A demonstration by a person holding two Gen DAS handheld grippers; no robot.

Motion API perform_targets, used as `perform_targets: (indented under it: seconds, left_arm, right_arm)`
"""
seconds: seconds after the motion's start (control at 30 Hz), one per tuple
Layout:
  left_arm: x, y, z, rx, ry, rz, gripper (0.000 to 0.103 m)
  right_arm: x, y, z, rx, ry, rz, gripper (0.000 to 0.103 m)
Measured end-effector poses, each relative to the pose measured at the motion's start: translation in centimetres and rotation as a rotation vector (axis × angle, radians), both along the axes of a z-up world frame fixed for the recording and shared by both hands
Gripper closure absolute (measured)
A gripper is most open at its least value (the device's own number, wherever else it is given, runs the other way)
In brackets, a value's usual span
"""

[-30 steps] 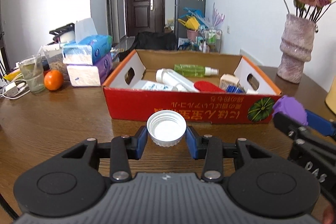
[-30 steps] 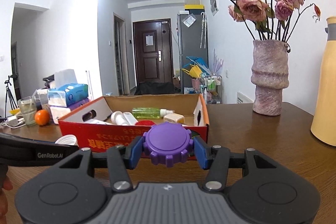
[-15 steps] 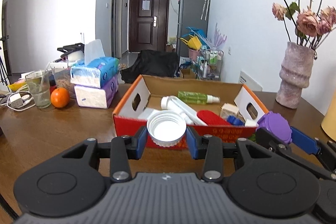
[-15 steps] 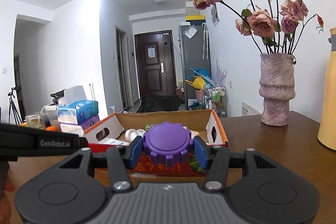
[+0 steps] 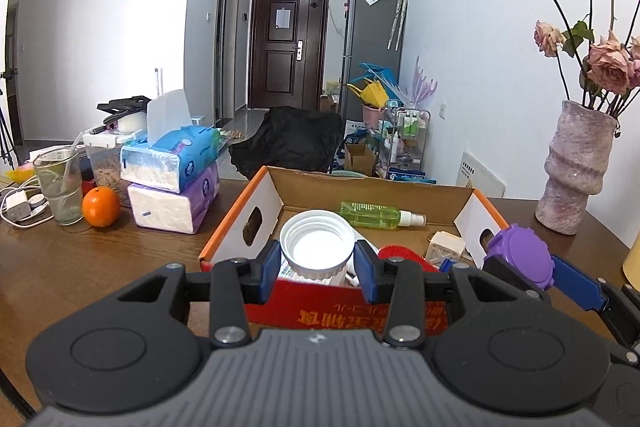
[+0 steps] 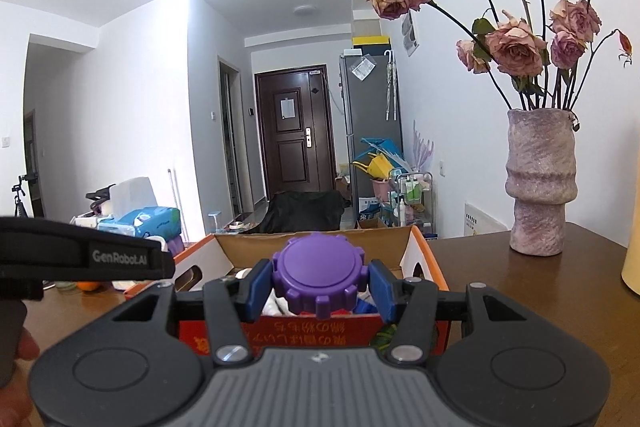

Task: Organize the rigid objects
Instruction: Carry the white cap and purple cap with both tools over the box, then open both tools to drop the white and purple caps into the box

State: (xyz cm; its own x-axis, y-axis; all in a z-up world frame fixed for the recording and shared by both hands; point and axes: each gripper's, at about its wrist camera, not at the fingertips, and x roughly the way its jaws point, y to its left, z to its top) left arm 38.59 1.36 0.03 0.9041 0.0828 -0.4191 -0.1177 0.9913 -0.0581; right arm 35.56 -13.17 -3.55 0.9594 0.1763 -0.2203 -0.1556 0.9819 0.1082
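Two lids are mid-delivery: the left gripper is clamped on a white jar lid, the right gripper on a purple knobbed cap, both over the cardboard box's near edge. The spray bottle is already inside; only the drops look left.

A white ribbed lid, hollow side facing the camera, is pinched between the blue pads of the left claw above the near wall of the red cardboard box. A purple lid with a notched rim, flat top facing the camera, is clamped the same way in the right claw over the box's near right part. Inside the open box on the brown counter lie a green spray bottle on its side near the far wall, a small cream cube and something red, partly hidden.
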Motion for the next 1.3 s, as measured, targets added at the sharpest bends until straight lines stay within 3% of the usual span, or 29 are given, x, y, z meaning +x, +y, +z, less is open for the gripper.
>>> perform_targets:
  seconds: [1.17, 1.3]
  left_arm:
    - [11.4, 1.6, -1.4, 0.028, 0.037, 0.020, 0.062]
    - [11.6, 1.8, -1.5, 0.033, 0.043, 0.014, 0.058]
  right_arm:
    - [11.9, 1.0, -1.0, -0.063, 0.020, 0.019, 0.052]
    - [12.5, 0.9, -1.1, -0.068, 0.031, 0.017, 0.051]
